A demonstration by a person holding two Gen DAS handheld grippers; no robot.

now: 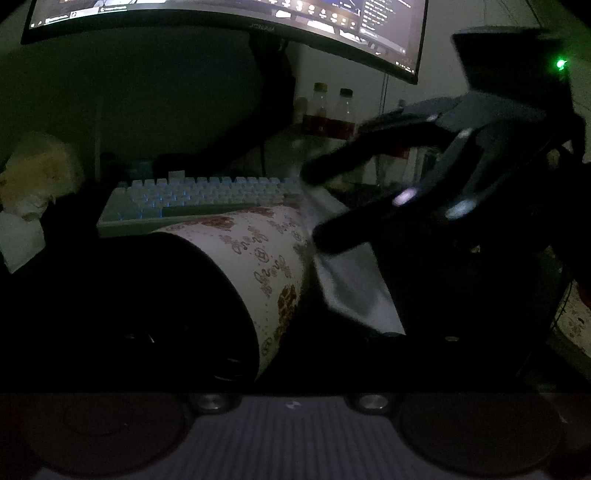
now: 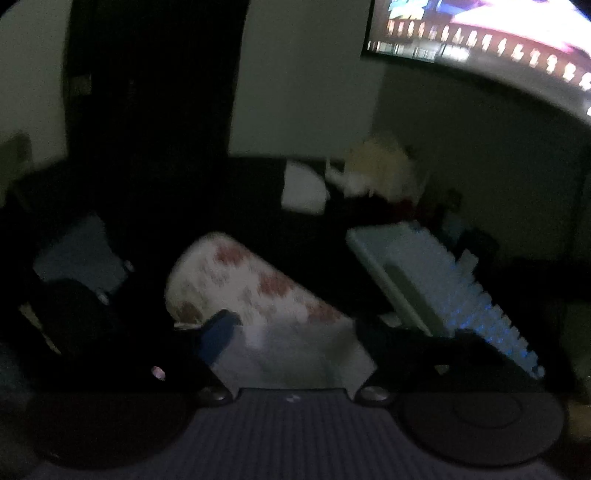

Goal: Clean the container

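Observation:
The scene is very dark. A white container with a red-brown floral pattern point(image 1: 258, 258) lies tilted between my left gripper's fingers, its dark opening facing lower left; my left gripper point(image 1: 266, 328) is shut on it. My right gripper point(image 1: 317, 206) comes in from the right and is shut on a pale grey cloth point(image 1: 351, 280) pressed against the container's side. In the blurred right wrist view the container point(image 2: 236, 284) lies ahead, the cloth point(image 2: 295, 347) fills the space between the right gripper's jaws point(image 2: 291, 350), and a blue fingertip point(image 2: 218, 336) touches it.
A backlit white keyboard point(image 1: 199, 195) sits behind the container, also in the right wrist view point(image 2: 454, 291). A curved monitor point(image 1: 229, 18) hangs above. Bottles point(image 1: 332, 114) stand at the back. A yellowish plush toy point(image 1: 37, 177) and white paper point(image 2: 303, 192) lie left.

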